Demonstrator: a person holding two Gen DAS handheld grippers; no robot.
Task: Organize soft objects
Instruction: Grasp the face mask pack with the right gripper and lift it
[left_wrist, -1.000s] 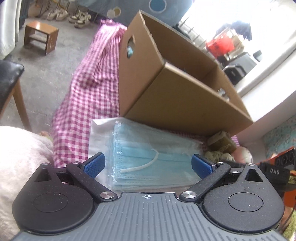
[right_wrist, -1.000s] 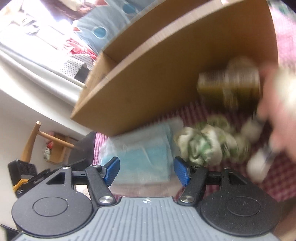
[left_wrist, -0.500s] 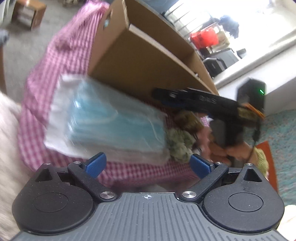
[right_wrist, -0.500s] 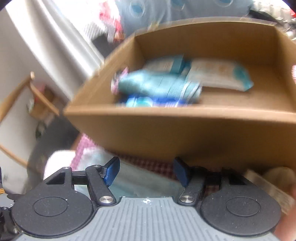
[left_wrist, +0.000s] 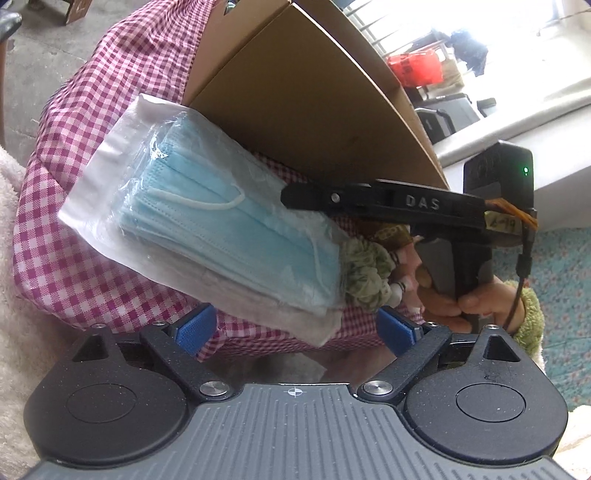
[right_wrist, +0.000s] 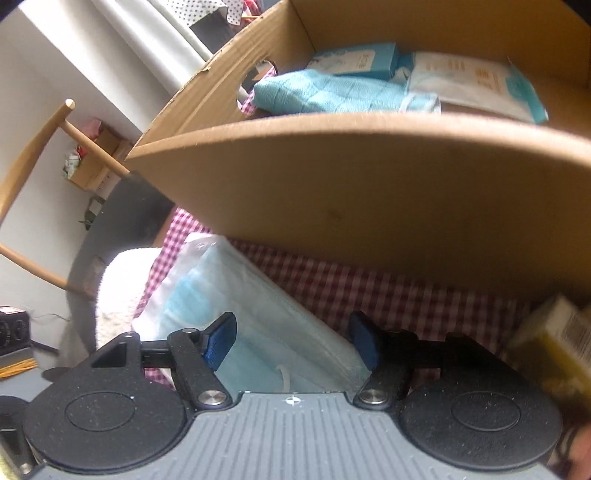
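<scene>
The green frilly cloth (left_wrist: 364, 275) hides partly behind the pack of masks (left_wrist: 207, 221), so its shape is hard to tell. A yellow box (right_wrist: 554, 350) at the right edge is blurry and cut off. The cardboard box (right_wrist: 369, 192) hides the bottoms of the packs inside (right_wrist: 472, 81).

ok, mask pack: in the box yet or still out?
Out. The mask pack lies on the checkered cloth in front of the cardboard box; inside the box are only a teal cloth and wipes packs.
</scene>
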